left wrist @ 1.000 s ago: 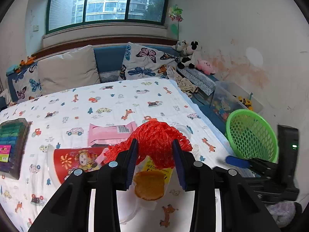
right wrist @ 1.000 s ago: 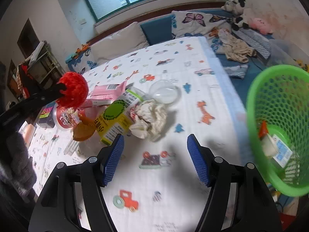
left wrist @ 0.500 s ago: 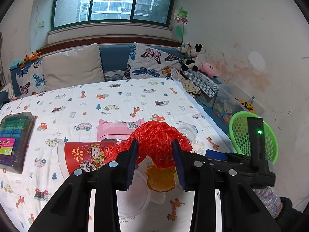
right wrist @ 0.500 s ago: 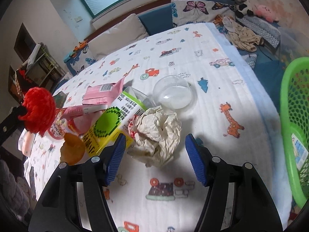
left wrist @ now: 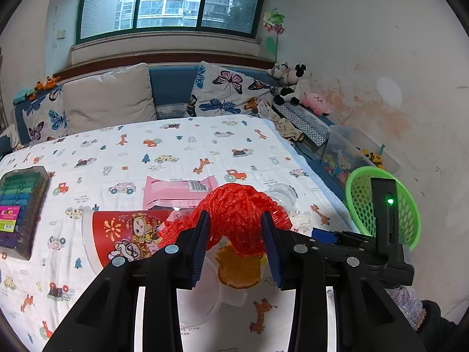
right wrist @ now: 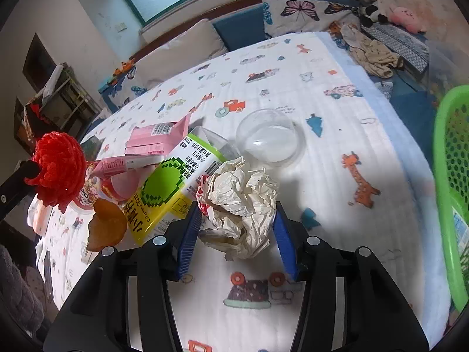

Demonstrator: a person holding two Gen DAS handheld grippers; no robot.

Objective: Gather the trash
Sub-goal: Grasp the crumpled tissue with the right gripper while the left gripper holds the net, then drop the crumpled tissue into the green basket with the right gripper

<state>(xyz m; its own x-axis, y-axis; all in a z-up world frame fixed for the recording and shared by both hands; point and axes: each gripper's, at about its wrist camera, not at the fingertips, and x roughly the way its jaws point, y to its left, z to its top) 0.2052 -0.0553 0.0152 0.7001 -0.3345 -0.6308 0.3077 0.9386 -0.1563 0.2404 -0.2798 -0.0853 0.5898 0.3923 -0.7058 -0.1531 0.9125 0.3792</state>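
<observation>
Right claw (right wrist: 234,234) closing astride crumpled white paper ball (right wrist: 240,205) near the bed's right edge; left claw (left wrist: 234,234) clamped on red mesh bundle (left wrist: 234,211).

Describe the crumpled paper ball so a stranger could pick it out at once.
On the cartoon-print bedsheet, find the litter pile left of the green basket. The crumpled paper ball lies at its near edge, against the yellow-green carton, between the closing right gripper jaws. It alone is off-white and wrinkled.
</observation>
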